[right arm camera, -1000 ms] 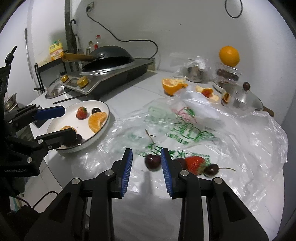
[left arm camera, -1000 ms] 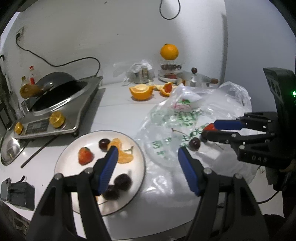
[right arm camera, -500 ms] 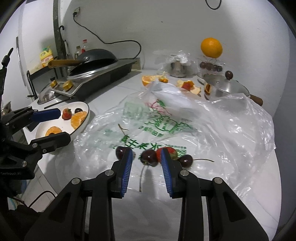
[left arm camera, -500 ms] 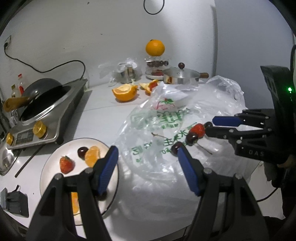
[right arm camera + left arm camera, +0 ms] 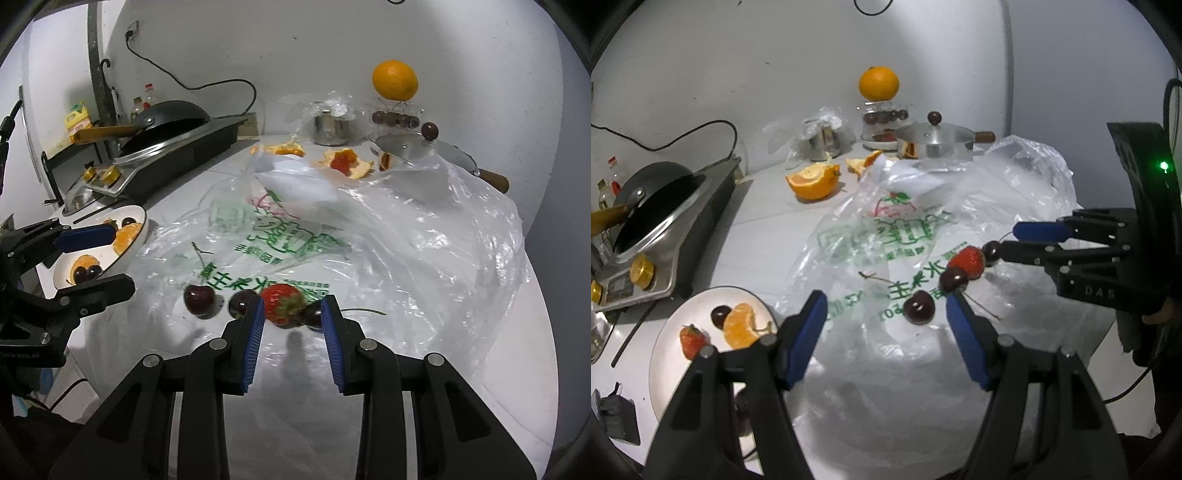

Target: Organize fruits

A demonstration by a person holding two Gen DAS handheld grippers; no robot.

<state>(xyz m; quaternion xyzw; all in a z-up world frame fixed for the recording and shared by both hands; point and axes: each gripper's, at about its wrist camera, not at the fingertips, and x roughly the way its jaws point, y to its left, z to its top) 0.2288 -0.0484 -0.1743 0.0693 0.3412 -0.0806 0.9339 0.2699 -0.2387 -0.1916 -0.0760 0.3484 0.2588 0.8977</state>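
Note:
A red strawberry [image 5: 282,304] lies on a clear plastic bag [image 5: 406,240] with dark cherries [image 5: 198,299] on either side. My right gripper [image 5: 291,314] hovers just short of the strawberry, its jaws narrowly open and framing it, with the pads not pressing. In the left wrist view that strawberry [image 5: 966,260] sits just beyond the right gripper [image 5: 1008,242]. My left gripper [image 5: 886,325] stands open wide over the bag, a cherry [image 5: 919,307] near its right finger. The white plate [image 5: 665,354] at the left holds a strawberry, a cherry and orange segments.
An induction cooker with a wok [image 5: 657,236] stands at the left. At the back are a lidded steel pot [image 5: 936,142], a whole orange [image 5: 879,83] on a glass stand, and cut orange pieces [image 5: 812,181]. The table edge runs near both grippers.
Both grippers have moved right across the table, away from the plate toward the fruit on the bag. The right gripper now lines up with the strawberry. Neither jaw gap has changed.

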